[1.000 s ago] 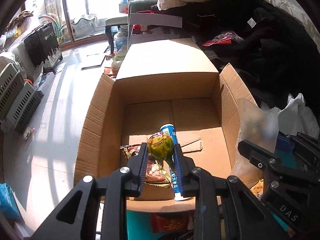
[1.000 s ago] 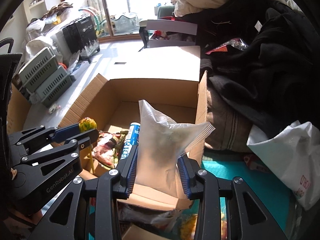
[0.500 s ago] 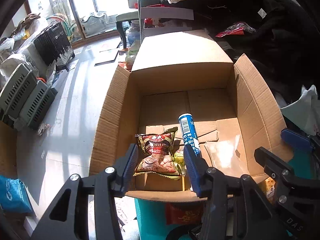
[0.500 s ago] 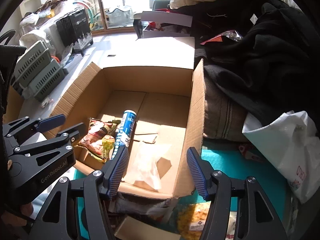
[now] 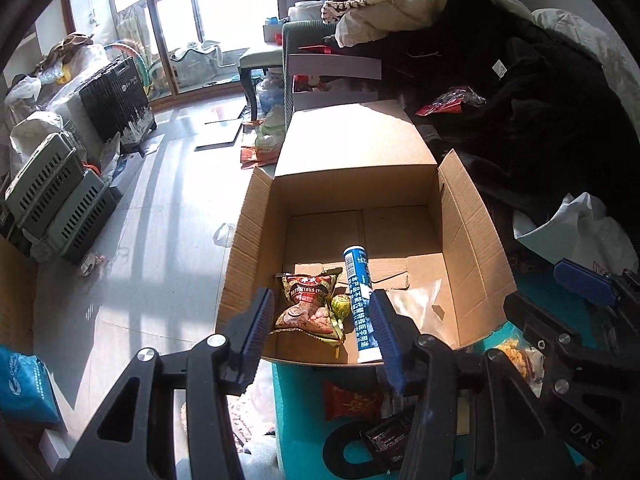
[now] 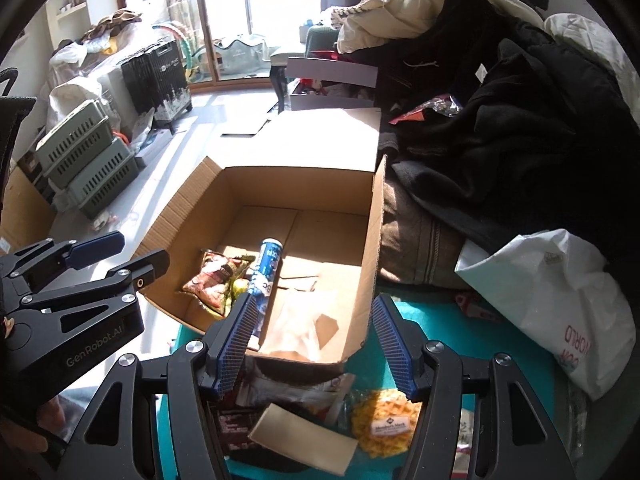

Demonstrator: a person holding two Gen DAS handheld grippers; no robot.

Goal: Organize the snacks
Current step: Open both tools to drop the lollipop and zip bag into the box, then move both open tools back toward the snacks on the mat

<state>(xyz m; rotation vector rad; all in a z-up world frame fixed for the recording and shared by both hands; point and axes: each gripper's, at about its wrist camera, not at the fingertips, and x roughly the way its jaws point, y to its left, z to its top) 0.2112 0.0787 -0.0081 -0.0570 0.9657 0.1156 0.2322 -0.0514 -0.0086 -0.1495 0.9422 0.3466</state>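
Observation:
An open cardboard box [image 5: 476, 236] [image 6: 372, 240] holds a red-and-green snack bag [image 5: 306, 304] [image 6: 210, 276], a blue tube [image 5: 360, 300] [image 6: 266, 266], a yellow-green lollipop [image 5: 341, 305] [image 6: 239, 286] and a clear plastic bag [image 5: 412, 308] [image 6: 300, 324]. My left gripper [image 5: 322, 334] is open and empty, above the box's near edge. My right gripper [image 6: 316, 344] is open and empty, also above the near edge, with the left gripper to its left.
More snacks lie on the teal surface [image 6: 440, 320] below the grippers: a waffle pack [image 6: 386, 426], a dark packet [image 6: 280, 384], a red packet [image 5: 352, 400]. Dark clothes [image 6: 500, 140] and a white bag [image 6: 560, 304] crowd the right. Grey crates [image 5: 52, 196] stand on the left floor.
Both grippers opened: the left let go of the lollipop, the right of the clear bag, and both now lie in the box. Both grippers have pulled back and up.

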